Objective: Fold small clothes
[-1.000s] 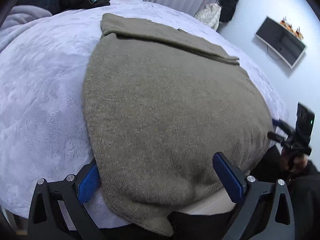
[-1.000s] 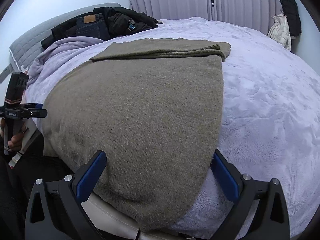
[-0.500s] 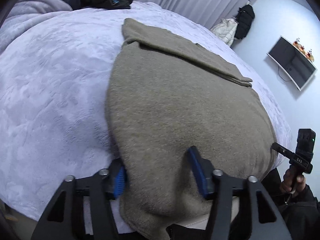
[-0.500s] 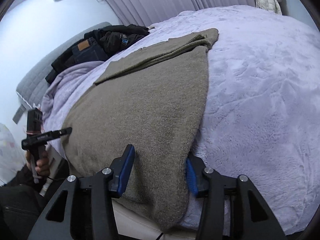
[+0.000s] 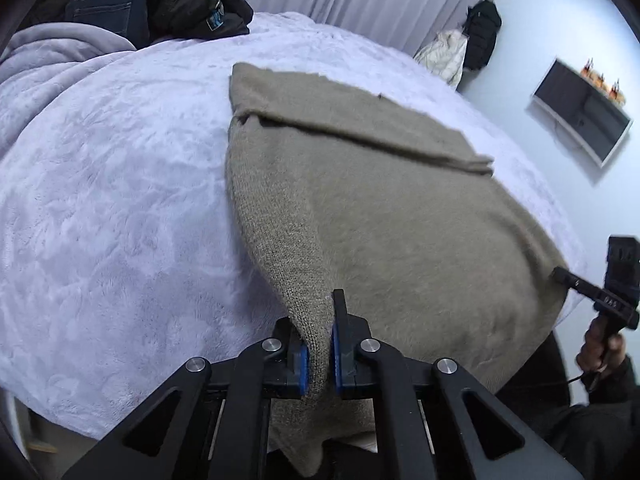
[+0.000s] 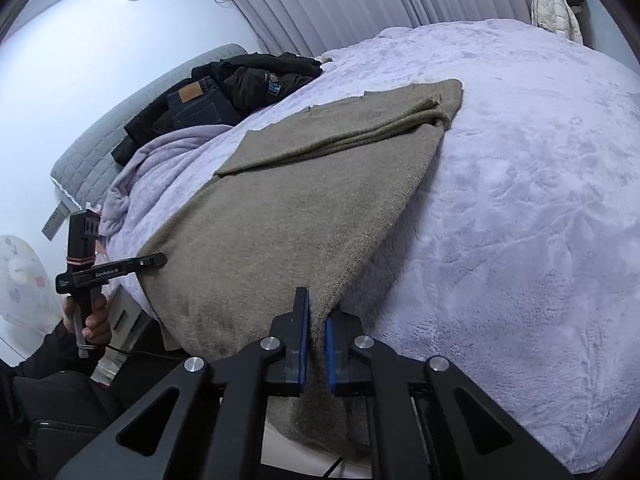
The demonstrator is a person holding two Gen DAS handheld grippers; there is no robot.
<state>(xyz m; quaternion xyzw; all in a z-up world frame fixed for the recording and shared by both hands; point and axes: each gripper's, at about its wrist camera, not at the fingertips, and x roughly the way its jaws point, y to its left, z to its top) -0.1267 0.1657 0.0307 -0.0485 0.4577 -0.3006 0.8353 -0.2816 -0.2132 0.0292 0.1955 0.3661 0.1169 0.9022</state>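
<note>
Left gripper (image 5: 318, 354) pinching sweater (image 5: 380, 220) corner

Both views look forward and downward along their own fingers from the near edge of the bed (image 5: 100, 220), very close to the olive knit cloth (image 5: 380, 208) that fills each frame's centre. They share that cloth, the clothes pile (image 6: 224, 96) and the curtain (image 6: 340, 4). Each shows the other device: right gripper (image 5: 560, 274) at the frame's right, left gripper (image 6: 158, 260) at the frame's left.
</note>
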